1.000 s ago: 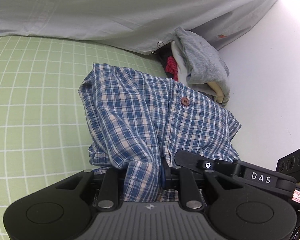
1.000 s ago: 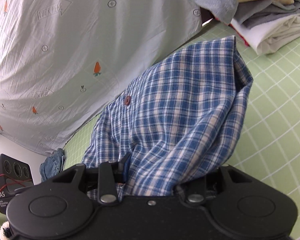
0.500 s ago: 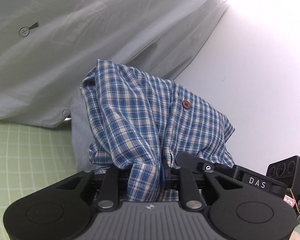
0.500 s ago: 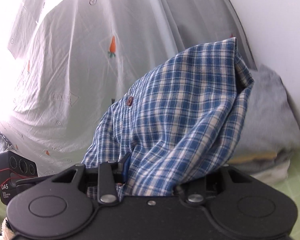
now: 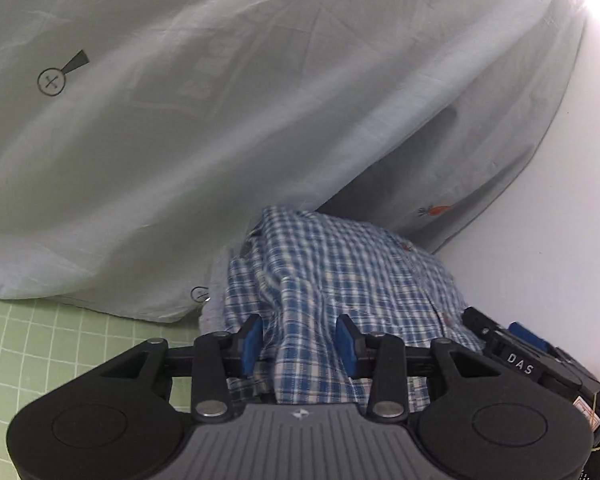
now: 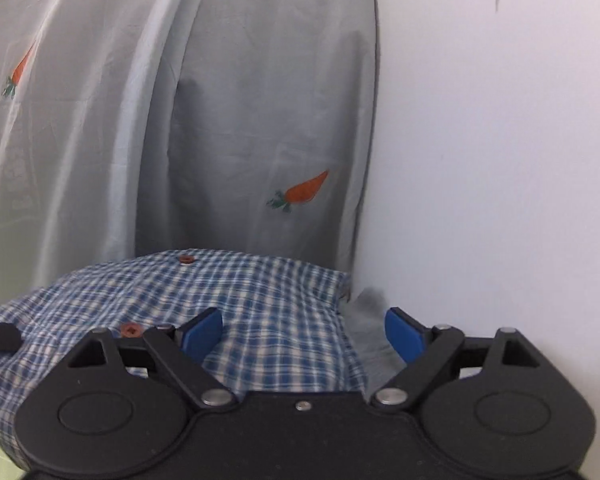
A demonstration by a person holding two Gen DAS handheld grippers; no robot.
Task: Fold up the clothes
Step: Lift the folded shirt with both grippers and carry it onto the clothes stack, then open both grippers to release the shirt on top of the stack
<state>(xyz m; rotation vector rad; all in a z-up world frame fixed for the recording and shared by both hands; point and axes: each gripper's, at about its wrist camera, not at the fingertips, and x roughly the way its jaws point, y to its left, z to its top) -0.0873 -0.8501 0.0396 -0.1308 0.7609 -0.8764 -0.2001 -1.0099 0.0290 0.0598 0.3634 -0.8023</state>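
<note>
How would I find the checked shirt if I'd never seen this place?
Look for the big pale sheet with little orange carrots hanging beside the white wall. Right at its foot lies the folded checked shirt, on something grey. It is the only blue-and-white plaid thing, with small brown buttons.

Beneath my claws lies a green mat [image 5: 40,344] ruled with a white grid. On it rest the hem of a pale carrot-print sheet [image 5: 220,120] and a grey garment [image 6: 374,332], which carries the folded plaid shirt [image 6: 260,300].
</note>
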